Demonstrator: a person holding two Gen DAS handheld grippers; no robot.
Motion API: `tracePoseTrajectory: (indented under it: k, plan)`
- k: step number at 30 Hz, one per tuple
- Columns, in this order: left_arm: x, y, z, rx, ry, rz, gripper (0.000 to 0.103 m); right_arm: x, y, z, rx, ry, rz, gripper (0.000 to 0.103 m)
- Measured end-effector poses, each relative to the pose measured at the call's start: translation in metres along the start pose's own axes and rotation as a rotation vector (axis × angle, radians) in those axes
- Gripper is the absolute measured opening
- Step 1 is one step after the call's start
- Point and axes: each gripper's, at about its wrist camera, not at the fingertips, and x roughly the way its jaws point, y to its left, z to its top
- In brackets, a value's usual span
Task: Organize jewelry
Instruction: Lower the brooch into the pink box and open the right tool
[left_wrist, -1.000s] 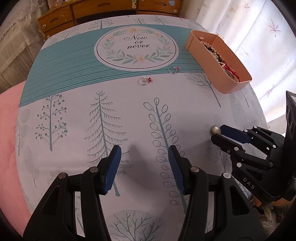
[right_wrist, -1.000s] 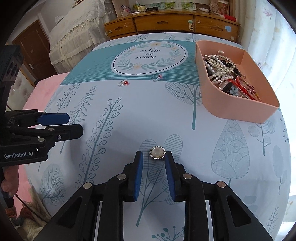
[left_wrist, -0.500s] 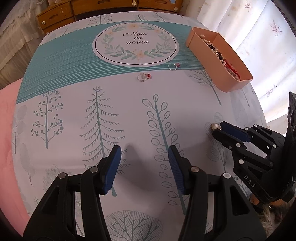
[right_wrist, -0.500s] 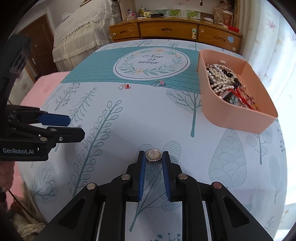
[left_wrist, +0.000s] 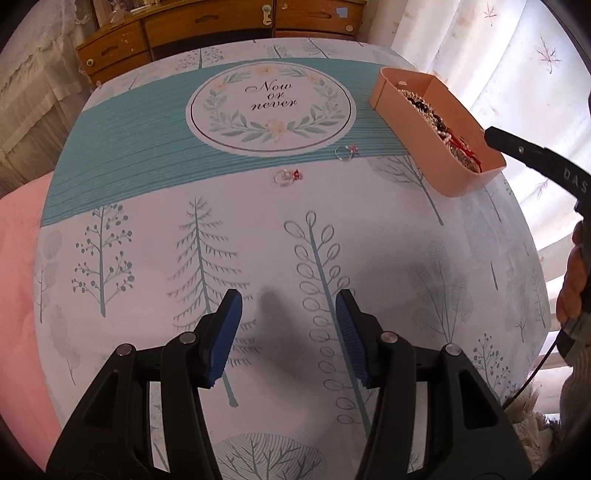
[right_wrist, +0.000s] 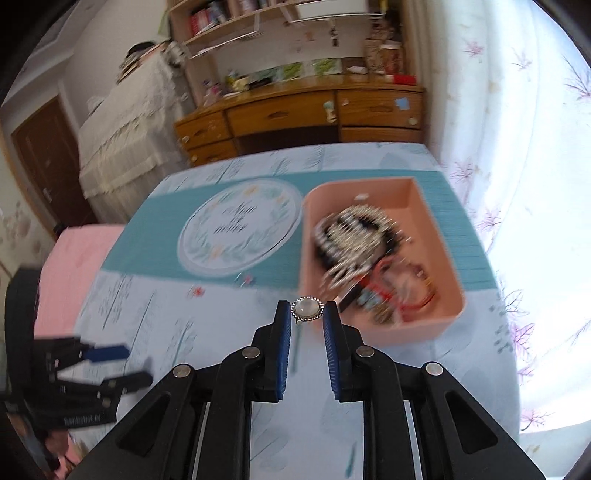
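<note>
printed tablecloth (left_wrist: 155, 229), right gripper (right_wrist: 307, 314) pinching brooch (right_wrist: 307, 309), seemingly lifted

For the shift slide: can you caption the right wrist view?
Right hand-held gripper pinches a pearl brooch above the tablecloth, near the pink jewelry box.

A tree-printed tablecloth (left_wrist: 155, 236) covers the table; a wooden dresser (right_wrist: 295, 114) stands behind it.

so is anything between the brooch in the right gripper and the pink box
Nothing visible. The right gripper holds the brooch clear of the cloth, just short of the pink box, whose top is open. Only its near wall lies ahead, below the brooch.
</note>
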Motion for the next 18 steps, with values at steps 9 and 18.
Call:
tracePoseTrajectory:
  k: [9,18]
  plan:
    - [0.001,0.000,0.062,-0.016,-0.081,0.038,0.050,0.040,-0.084,0.078,0.198,0.006,-0.018,0.017]
    - [0.009,0.011,0.080,-0.043,-0.079,0.035,0.050,0.059,-0.108,0.085,0.273,0.030,-0.028,0.019]
